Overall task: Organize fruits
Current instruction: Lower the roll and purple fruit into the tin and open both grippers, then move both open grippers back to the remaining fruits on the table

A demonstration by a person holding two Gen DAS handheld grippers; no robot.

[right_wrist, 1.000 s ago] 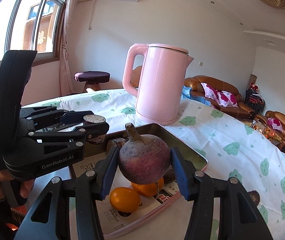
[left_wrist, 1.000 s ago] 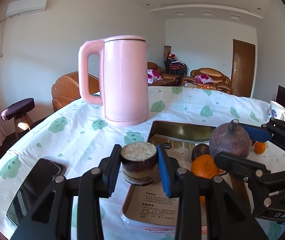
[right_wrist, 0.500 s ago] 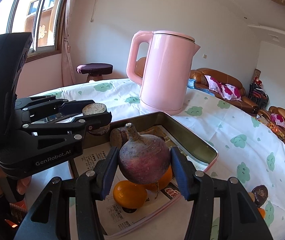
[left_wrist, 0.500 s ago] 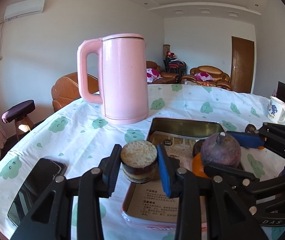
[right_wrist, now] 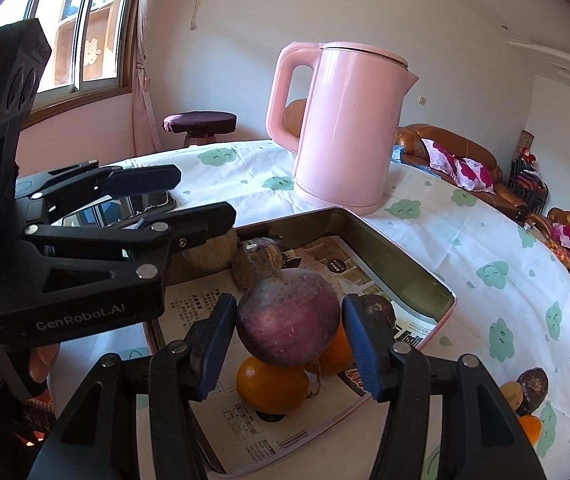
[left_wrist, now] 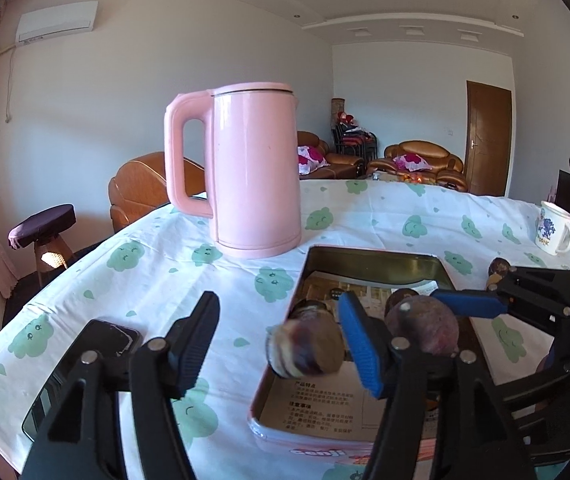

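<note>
Both grippers hang over the tin [left_wrist: 369,258], which lies on the table [left_wrist: 157,264] in front of the pink kettle [left_wrist: 255,172], lined with printed paper. Left gripper [left_wrist: 281,336] has its jaws opening: they stand wide apart, and the cut stump-like piece [left_wrist: 305,350] is blurred and tipped beside the right blue pad, touching neither clearly, so it looks released and dropping toward the tin's near left corner. Right gripper [right_wrist: 289,344] is opening too; the round purple root [right_wrist: 289,316] sits between its fingers with thin gaps at each pad, stem pointing away toward the kettle, directly above two oranges [right_wrist: 273,384] on the tin's floor. That vertical line matters most: the root would land on the oranges and may roll, so a shift to bare paper on the far side seems wiser. Its skin is dull purple, mottled and rough. Outside the tin, at far right, lie a dark fruit [right_wrist: 533,386] and another small orange [right_wrist: 529,428], nearer the right hand.
</note>
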